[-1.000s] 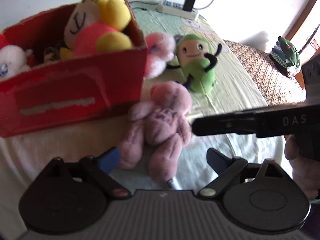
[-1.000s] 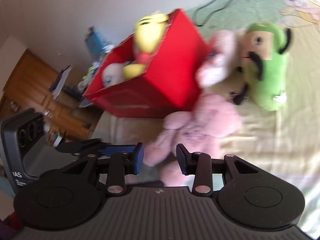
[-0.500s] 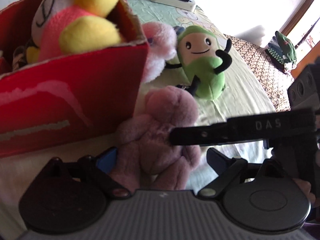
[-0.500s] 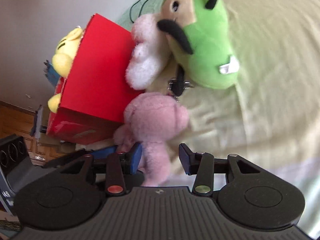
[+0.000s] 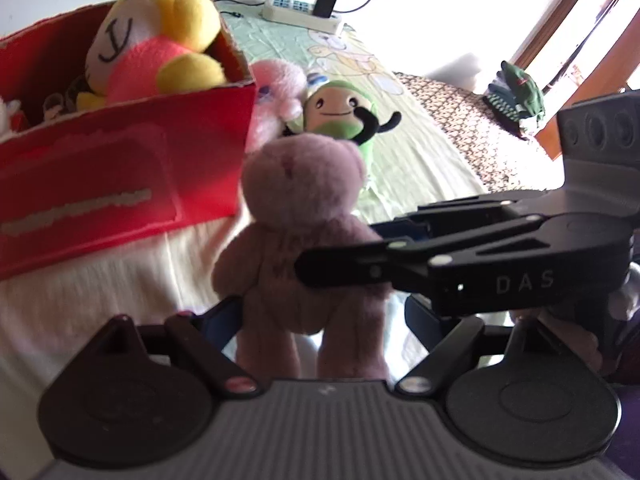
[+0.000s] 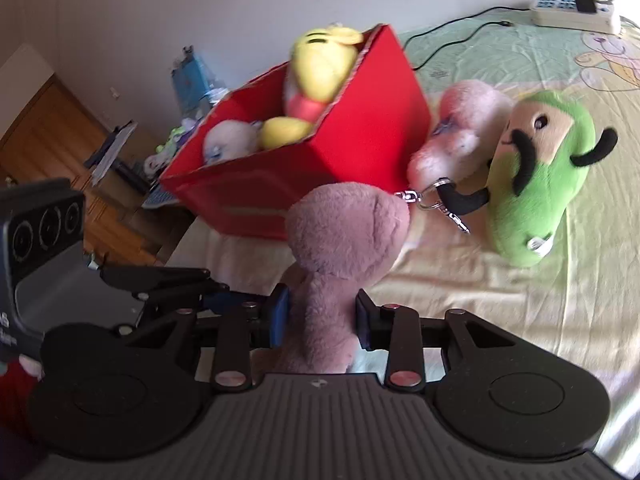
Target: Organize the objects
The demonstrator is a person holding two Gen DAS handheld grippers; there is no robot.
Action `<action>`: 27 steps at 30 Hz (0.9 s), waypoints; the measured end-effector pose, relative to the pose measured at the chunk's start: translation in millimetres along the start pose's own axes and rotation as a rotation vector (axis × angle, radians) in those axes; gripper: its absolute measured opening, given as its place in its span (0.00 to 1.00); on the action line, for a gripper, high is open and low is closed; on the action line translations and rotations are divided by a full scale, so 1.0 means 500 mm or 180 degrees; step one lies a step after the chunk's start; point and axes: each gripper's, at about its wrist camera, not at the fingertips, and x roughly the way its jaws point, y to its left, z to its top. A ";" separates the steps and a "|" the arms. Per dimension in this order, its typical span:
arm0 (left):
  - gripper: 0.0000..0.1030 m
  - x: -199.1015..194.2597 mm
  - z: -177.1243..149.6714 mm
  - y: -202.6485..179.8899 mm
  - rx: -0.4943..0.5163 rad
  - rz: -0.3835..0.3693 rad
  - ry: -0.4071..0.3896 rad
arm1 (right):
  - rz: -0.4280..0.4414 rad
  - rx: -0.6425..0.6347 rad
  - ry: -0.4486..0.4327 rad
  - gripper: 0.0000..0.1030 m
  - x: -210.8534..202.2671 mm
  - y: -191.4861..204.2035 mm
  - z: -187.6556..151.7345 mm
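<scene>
Student: Contents of the red cardboard box (image 5: 120, 168)?

Tutor: A yellow-and-pink plush toy (image 5: 160, 52) fills the corner nearest the loose toys and rises above the rim. A white plush toy (image 6: 230, 140) lies lower inside. The box stands on the pale green bed sheet (image 6: 520, 320).

Student: Differences between views?

Tutor: Only the left wrist view shows the chest of the mauve plush bear (image 5: 304, 200), with faint stitching, and a dark green cap (image 5: 516, 96) at the far edge of the bed. Only the right wrist view shows the metal clasp (image 6: 432, 200) on the green plush figure with black arms (image 6: 540, 168), and the wooden furniture (image 6: 52, 128) beyond the bed. Both show a pale pink fluffy toy (image 6: 460, 132) touching the box wall and the white power strip (image 5: 302, 10).

Student: Bear's position and axis?

Tutor: Just in front of the box's near corner, long axis upright: head up, legs down toward the tools.

Student: Tool states?

Tutor: The right tool (image 6: 320, 316) has just been closing and pinches the bear's torso, jaws narrow. The left tool (image 5: 320, 316) has just been closing too. Its jaws stand fairly wide around the legs, and the far one is clear of them.
</scene>
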 end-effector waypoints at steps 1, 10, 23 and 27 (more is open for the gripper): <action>0.82 -0.008 -0.002 -0.002 0.0001 -0.0056 -0.0015 | 0.0023 0.0008 0.0017 0.35 -0.005 -0.006 0.006; 0.78 -0.049 0.013 -0.034 0.0300 -0.0305 -0.0177 | -0.0010 0.0022 -0.0212 0.29 -0.038 0.040 0.006; 0.78 -0.075 0.012 0.033 0.0464 -0.0546 -0.0055 | -0.0135 0.0124 -0.0542 0.26 -0.023 0.108 -0.003; 0.76 -0.021 -0.016 0.056 0.0363 -0.0521 0.0237 | -0.0359 0.0582 -0.0178 0.23 0.047 0.081 -0.033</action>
